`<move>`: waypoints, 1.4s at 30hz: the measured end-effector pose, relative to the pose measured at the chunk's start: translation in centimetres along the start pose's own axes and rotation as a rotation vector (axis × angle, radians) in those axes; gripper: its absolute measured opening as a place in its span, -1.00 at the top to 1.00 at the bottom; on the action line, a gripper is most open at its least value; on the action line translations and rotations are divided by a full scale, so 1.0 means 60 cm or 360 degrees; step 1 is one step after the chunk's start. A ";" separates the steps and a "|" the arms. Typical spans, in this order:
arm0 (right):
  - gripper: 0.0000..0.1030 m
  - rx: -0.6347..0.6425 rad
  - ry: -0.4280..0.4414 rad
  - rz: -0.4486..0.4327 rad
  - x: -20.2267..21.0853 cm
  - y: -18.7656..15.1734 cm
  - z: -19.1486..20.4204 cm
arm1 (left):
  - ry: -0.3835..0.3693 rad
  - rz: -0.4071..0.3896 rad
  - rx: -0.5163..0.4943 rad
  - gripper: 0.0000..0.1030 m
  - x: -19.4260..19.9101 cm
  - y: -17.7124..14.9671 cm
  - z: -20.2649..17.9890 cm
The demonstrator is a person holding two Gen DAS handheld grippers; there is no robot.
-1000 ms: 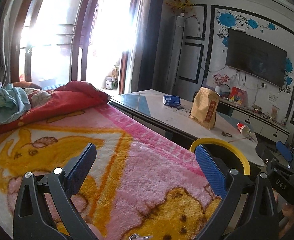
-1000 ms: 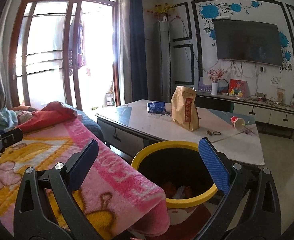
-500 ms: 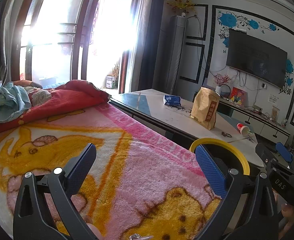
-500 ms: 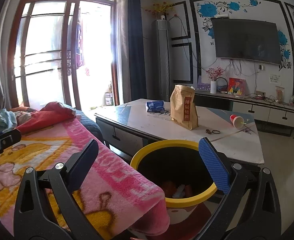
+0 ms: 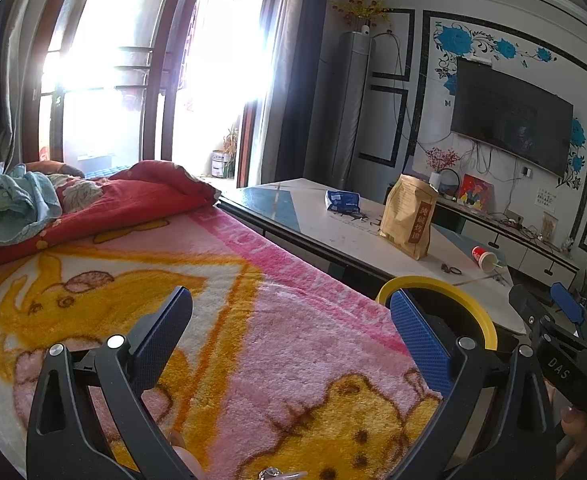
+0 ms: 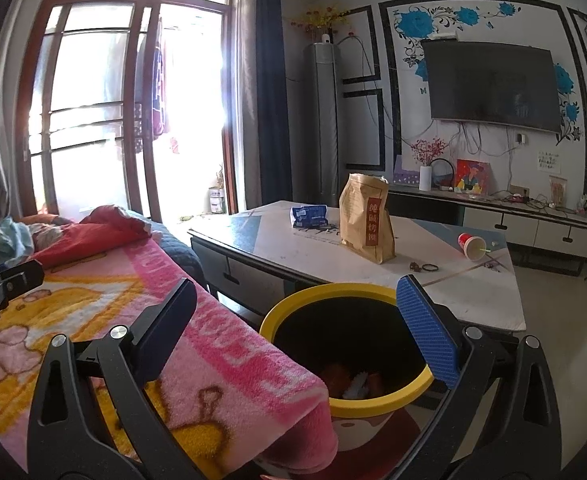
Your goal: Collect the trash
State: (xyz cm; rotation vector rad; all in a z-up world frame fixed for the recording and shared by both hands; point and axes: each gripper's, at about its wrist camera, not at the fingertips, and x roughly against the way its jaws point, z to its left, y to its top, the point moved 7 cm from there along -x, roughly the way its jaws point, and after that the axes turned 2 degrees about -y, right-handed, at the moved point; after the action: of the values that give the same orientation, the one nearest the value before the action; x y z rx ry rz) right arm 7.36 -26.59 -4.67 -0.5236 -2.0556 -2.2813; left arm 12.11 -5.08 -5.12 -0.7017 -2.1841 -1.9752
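Observation:
A yellow-rimmed bin point(image 6: 345, 344) stands between the sofa and the low table, with some trash at its bottom. My right gripper point(image 6: 293, 320) hovers open just above and in front of it, empty. My left gripper point(image 5: 289, 324) is open over the pink and yellow blanket point(image 5: 173, 300), holding nothing; the bin's rim point(image 5: 465, 300) shows behind its right finger. On the table point(image 6: 453, 280) lie a tipped red paper cup point(image 6: 471, 246), a brown paper bag point(image 6: 367, 218) and a blue packet point(image 6: 309, 216).
A red quilt point(image 5: 133, 200) and light blue cloth point(image 5: 9, 200) are piled at the blanket's far end. Small rings point(image 6: 423, 267) lie on the table. A TV cabinet point(image 6: 533, 228) runs along the far wall, with a glass door point(image 6: 105, 120) at the left.
Both views have shifted only slightly; the right wrist view has tilted up a little. Both grippers stay open and empty.

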 end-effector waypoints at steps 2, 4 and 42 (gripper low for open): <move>-0.79 0.0002 -0.0002 0.0001 0.000 0.000 0.000 | -0.0003 0.0001 0.0002 -0.88 0.000 0.000 0.000; -0.79 0.0001 -0.0002 -0.0002 0.000 -0.001 0.000 | -0.0001 0.0001 0.0002 -0.88 0.001 -0.001 0.000; -0.79 0.0142 0.0810 0.0158 0.008 0.023 0.299 | 0.0553 0.0103 0.0425 -0.88 0.118 -0.056 0.302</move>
State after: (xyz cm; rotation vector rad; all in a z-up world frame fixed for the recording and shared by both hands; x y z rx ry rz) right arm 11.36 -9.25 -1.94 -0.0272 -1.8173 -1.9882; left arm 8.44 14.07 -8.06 -0.3544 -2.1217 -1.5894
